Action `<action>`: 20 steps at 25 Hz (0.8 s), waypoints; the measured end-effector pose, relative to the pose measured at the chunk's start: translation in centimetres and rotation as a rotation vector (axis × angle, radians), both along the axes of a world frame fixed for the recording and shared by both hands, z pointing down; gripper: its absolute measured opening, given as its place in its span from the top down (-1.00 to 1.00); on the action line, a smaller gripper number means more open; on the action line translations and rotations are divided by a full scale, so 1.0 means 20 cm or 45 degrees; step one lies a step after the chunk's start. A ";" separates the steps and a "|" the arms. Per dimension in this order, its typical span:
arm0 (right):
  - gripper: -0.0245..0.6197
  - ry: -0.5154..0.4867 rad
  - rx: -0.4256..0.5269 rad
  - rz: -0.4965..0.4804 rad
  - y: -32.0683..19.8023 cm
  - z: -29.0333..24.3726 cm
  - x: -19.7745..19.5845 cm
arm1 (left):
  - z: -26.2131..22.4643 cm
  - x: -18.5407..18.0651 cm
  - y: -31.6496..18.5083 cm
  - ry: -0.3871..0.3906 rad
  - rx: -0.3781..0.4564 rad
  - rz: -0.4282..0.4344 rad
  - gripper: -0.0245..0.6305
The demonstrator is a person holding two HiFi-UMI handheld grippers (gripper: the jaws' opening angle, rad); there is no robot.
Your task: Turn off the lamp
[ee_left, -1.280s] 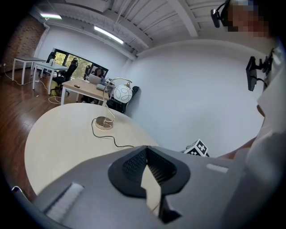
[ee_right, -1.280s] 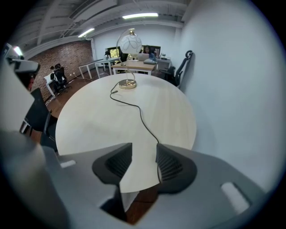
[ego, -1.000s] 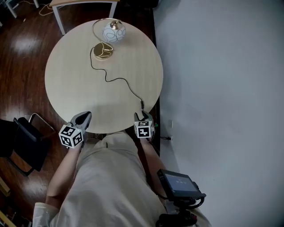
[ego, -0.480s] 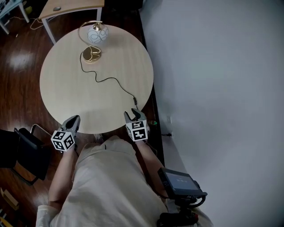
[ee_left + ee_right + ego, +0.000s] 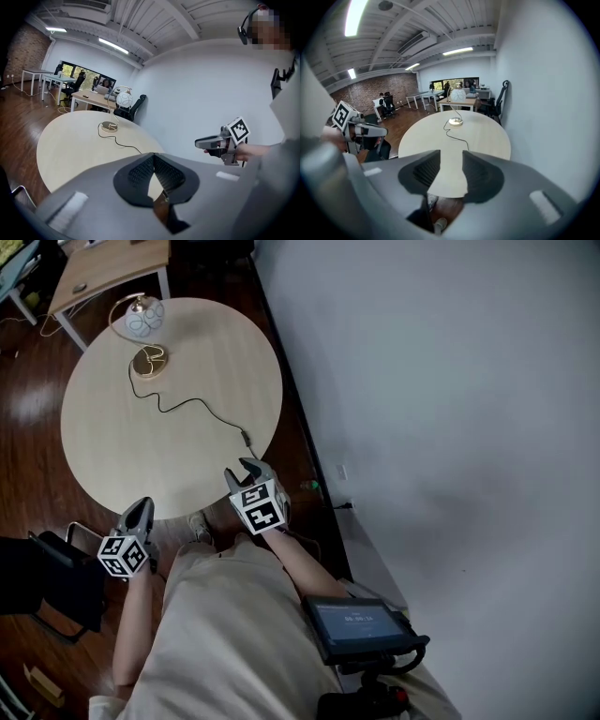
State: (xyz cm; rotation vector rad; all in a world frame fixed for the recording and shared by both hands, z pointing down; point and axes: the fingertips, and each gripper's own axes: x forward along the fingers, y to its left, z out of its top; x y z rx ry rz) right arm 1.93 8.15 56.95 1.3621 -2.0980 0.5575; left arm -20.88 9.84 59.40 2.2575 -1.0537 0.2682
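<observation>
The lamp, a white patterned globe (image 5: 145, 317) on a gold hoop and round gold base (image 5: 148, 362), stands at the far side of the round light-wood table (image 5: 112, 456); its globe looks unlit. Its black cord (image 5: 192, 405) runs to an inline switch (image 5: 246, 439) near the table's right edge. My right gripper (image 5: 248, 468) hovers just off that edge, close to the switch; its jaws stand open and have just been closing, nothing between them (image 5: 451, 157). My left gripper (image 5: 139, 514) is off the table's near edge, over the floor, jaws shut and empty (image 5: 153, 157).
A wooden desk (image 5: 103, 261) stands beyond the table. A black chair (image 5: 47, 568) sits at the lower left on the dark wood floor. A white wall (image 5: 450, 427) fills the right. A tablet-like device (image 5: 361, 624) hangs at the person's waist.
Both grippers have drawn back from the table's near edge, the left one out over the floor. The right gripper has risen. The table and lamp sit further up and left in view.
</observation>
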 end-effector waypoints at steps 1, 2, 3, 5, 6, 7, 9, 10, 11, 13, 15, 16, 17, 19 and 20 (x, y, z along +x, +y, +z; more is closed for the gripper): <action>0.47 -0.010 -0.001 -0.005 0.03 0.00 0.02 | 0.00 0.03 0.05 -0.004 0.000 -0.006 0.92; 0.47 -0.017 -0.002 -0.009 0.07 -0.01 0.03 | -0.01 0.06 0.10 -0.005 0.001 -0.010 0.92; 0.47 -0.020 -0.001 -0.014 0.10 -0.02 0.06 | -0.02 0.10 0.15 -0.004 0.003 -0.014 0.92; 0.49 -0.016 0.000 -0.026 0.15 -0.04 0.11 | -0.03 0.18 0.25 0.005 0.004 -0.015 0.92; 0.49 -0.015 0.001 -0.032 0.18 -0.05 0.13 | -0.03 0.21 0.30 0.008 0.005 -0.014 0.92; 0.49 -0.015 0.003 -0.040 0.21 -0.07 0.14 | -0.03 0.24 0.35 0.008 0.007 -0.013 0.92; 0.50 -0.016 0.011 -0.063 0.28 -0.09 0.15 | -0.04 0.30 0.45 0.006 0.013 -0.013 0.92; 0.50 -0.015 0.016 -0.077 0.31 -0.11 0.15 | -0.05 0.32 0.49 0.004 0.016 -0.016 0.92; 0.50 -0.014 0.021 -0.091 0.34 -0.11 0.15 | -0.05 0.33 0.53 0.002 0.020 -0.020 0.92; 0.50 -0.013 0.029 -0.114 0.40 -0.12 0.15 | -0.07 0.35 0.60 -0.004 0.027 -0.029 0.92; 0.51 -0.016 0.041 -0.132 0.46 -0.13 0.15 | -0.09 0.34 0.67 -0.010 0.033 -0.035 0.92; 0.52 -0.019 0.051 -0.141 0.48 -0.14 0.14 | -0.10 0.33 0.70 -0.015 0.036 -0.039 0.92; 0.52 -0.022 0.063 -0.149 0.51 -0.14 0.14 | -0.10 0.31 0.73 -0.019 0.039 -0.044 0.92; 0.53 -0.032 0.086 -0.165 0.55 -0.15 0.12 | -0.09 0.27 0.76 -0.026 0.043 -0.053 0.92; 0.53 -0.042 0.092 -0.169 0.58 -0.14 0.12 | -0.08 0.26 0.77 -0.027 0.042 -0.060 0.92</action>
